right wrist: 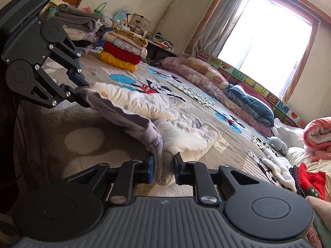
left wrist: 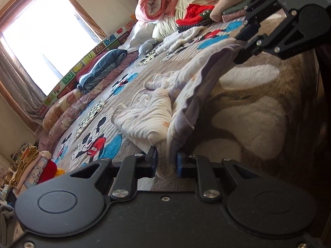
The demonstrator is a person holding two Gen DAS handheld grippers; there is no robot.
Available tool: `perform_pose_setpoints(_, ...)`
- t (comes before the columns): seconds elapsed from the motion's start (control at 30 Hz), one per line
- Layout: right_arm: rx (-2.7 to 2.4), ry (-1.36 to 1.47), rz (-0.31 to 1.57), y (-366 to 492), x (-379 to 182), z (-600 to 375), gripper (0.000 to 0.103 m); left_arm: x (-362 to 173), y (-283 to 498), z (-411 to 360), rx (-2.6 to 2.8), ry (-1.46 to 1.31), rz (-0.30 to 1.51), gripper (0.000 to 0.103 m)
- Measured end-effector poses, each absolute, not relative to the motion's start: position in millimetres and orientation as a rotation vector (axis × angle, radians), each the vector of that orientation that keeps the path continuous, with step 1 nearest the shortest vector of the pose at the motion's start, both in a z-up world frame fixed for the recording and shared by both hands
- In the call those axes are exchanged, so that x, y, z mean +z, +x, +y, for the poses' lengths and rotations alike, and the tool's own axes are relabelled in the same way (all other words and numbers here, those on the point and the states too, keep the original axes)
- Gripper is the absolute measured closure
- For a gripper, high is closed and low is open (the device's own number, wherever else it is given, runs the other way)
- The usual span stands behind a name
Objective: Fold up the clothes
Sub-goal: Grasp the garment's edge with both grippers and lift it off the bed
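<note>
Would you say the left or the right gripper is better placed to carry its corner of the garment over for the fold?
Neither clearly. The left gripper and the right gripper each pinch a corner of the white-and-lilac garment, its edge stretched between them above the blanket. Probably both together.

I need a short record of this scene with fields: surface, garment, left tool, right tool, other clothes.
surface: cartoon-print blanket
garment: white and lilac garment, near edge lifted, rest lying on the blanket
left tool: shut on one end of the garment's edge
right tool: shut on the other end
other clothes: folded stack at the far side
</note>
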State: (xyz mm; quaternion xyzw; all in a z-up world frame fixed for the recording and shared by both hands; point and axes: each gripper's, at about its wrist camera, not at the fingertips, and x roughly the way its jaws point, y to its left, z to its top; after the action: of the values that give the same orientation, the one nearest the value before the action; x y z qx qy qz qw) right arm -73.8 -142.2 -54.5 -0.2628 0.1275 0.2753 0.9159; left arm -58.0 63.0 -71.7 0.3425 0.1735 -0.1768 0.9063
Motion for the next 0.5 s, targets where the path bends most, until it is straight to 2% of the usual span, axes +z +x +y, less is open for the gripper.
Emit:
perform_pose_setpoints(0.2, 0.552, -0.473, 0.162, -71.0, -19.5, -150.7, 0.082, -32.7, -37.4, 81.1, -0.332, 0.45, 0.285, 0.083)
perform_pose_setpoints(0.5, 0.566, -0.215, 0.115, 0.5, 23.3, -171.1, 0.076, -7.6, 28.0, 108.4, -0.376, 0.103, 0.288, 0.083)
